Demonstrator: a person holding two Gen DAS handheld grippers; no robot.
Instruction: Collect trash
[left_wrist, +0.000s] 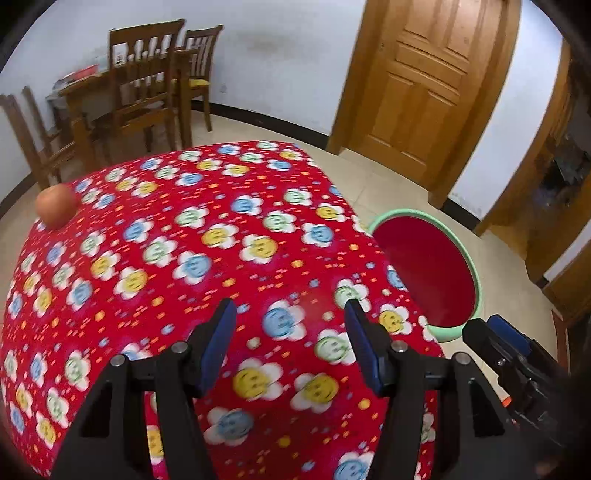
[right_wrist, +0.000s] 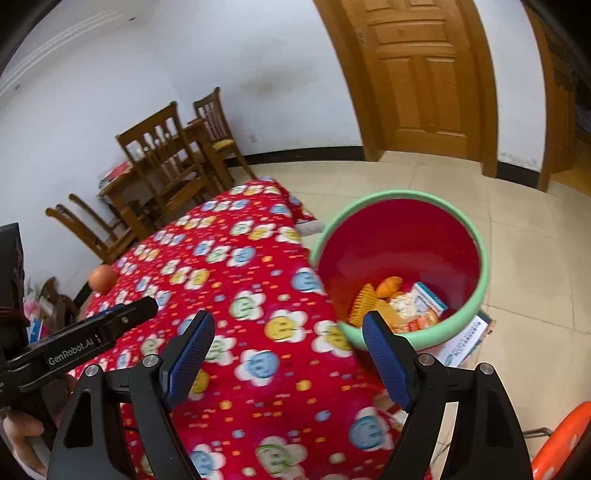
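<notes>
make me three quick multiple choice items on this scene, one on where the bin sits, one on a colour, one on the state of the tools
1. Where is the bin?
A. on the tablecloth
B. on the floor beside the table
C. under a chair

2. What colour is the bin's inside?
A. red
B. blue
C. white

3. What state is the right tool in?
A. shut on a wrapper
B. shut on the apple
C. open and empty

Answers:
B, it stands on the tiles off the edge of the tablecloth.
A, a red wall under a green rim.
C, its fingers are spread with nothing between them, like the left tool; the apple lies across the table.
</notes>
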